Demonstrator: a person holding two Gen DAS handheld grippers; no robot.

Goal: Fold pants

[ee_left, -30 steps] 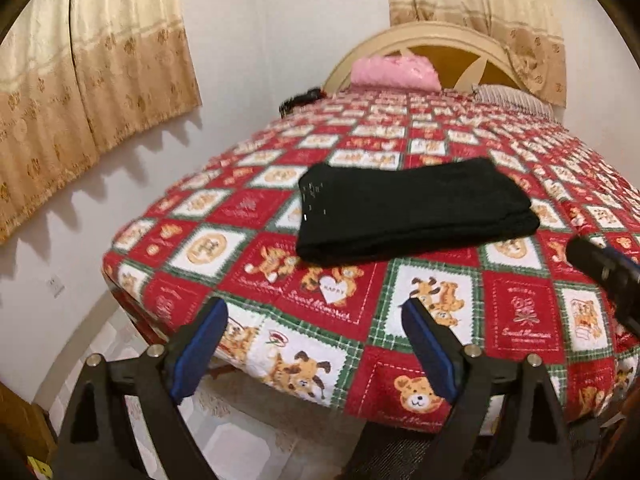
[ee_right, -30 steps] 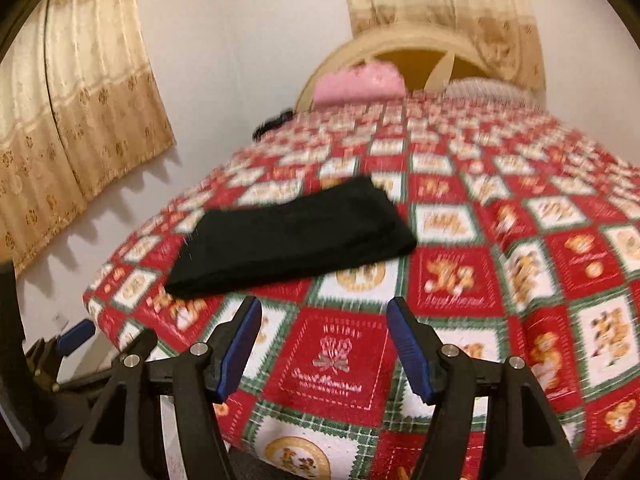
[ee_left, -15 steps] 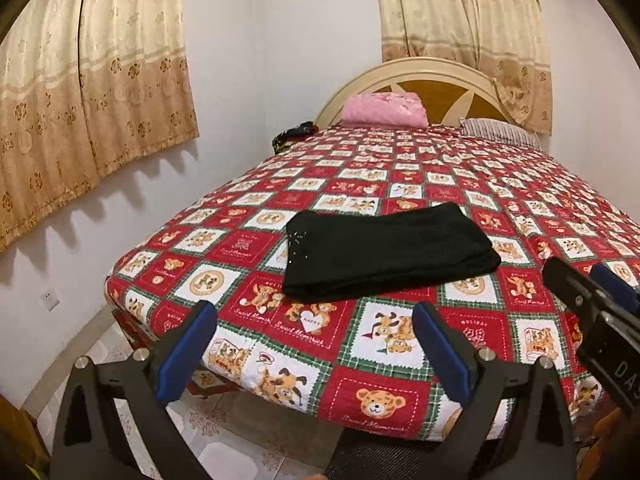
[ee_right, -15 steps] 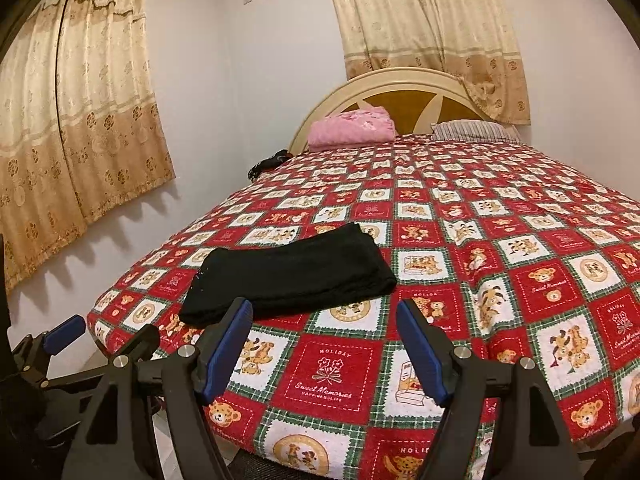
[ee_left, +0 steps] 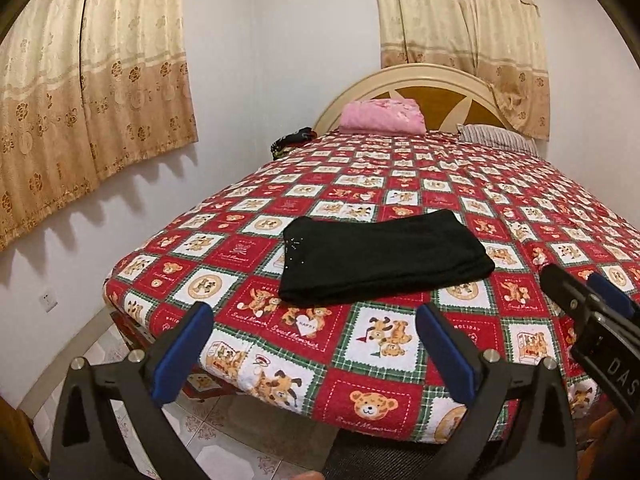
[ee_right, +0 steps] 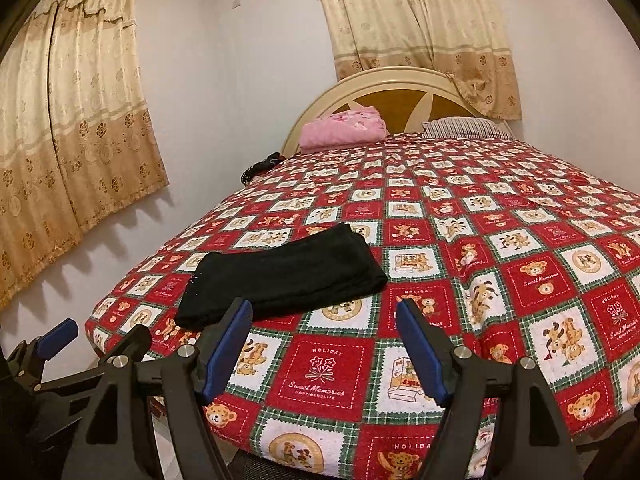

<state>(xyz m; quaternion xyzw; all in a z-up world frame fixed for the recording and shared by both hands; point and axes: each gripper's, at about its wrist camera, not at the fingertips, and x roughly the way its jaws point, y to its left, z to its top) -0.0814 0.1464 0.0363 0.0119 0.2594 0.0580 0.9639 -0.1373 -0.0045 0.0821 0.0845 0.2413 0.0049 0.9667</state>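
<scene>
Pants (ee_left: 384, 258) folded on bedspread (ee_left: 400, 184), tools apart

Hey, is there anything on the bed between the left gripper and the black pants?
Nothing visible. The left gripper hangs open and empty over the foot of the bed, and only bare patterned bedspread lies between it and the folded black pants. The right gripper sits off to the side, clear of that path.

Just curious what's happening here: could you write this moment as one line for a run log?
pants: folded, flat on bed | left tool: open, empty | right tool: open, empty | both short of pants
</scene>
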